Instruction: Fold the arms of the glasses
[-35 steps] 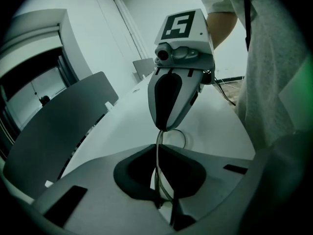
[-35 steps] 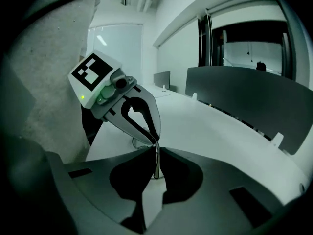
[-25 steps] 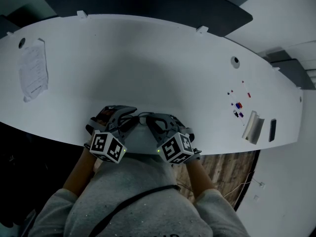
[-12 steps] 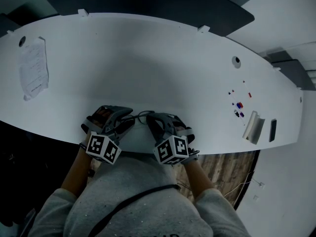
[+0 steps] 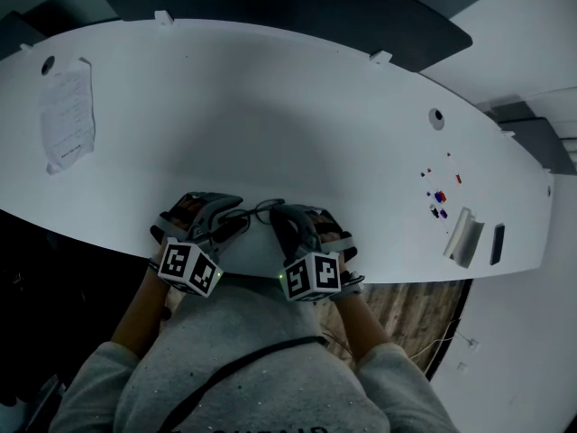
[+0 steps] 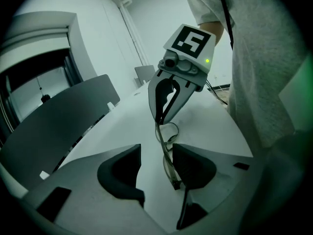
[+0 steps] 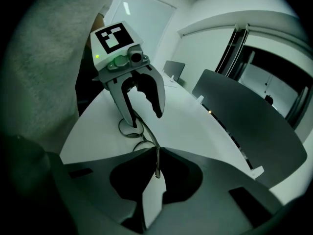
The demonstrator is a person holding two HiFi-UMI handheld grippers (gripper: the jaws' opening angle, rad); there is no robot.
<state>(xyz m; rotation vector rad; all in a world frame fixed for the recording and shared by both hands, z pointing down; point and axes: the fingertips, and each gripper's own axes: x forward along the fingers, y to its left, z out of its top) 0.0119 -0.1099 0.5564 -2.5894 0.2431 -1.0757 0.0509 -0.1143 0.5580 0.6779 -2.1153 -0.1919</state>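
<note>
long white curved table (image 5: pixel 270 106), dim room. glasses (image 5: pixel 261 209) sit at its near edge, in front of the person. left gripper (image 6: pixel 155 168): jaws apart, just been opening, frame lying between them. right gripper (image 7: pixel 155 153): jaws clamped on the glasses. paper sheet (image 5: pixel 68 115) by the far left end; small coloured bits (image 5: pixel 437 197) toward the right end. wood floor (image 5: pixel 424 305) beyond.

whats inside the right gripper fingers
A thin bar of the glasses, pinched by the shut fingers of the right gripper. The pinched stretch itself is covered by them.
</note>
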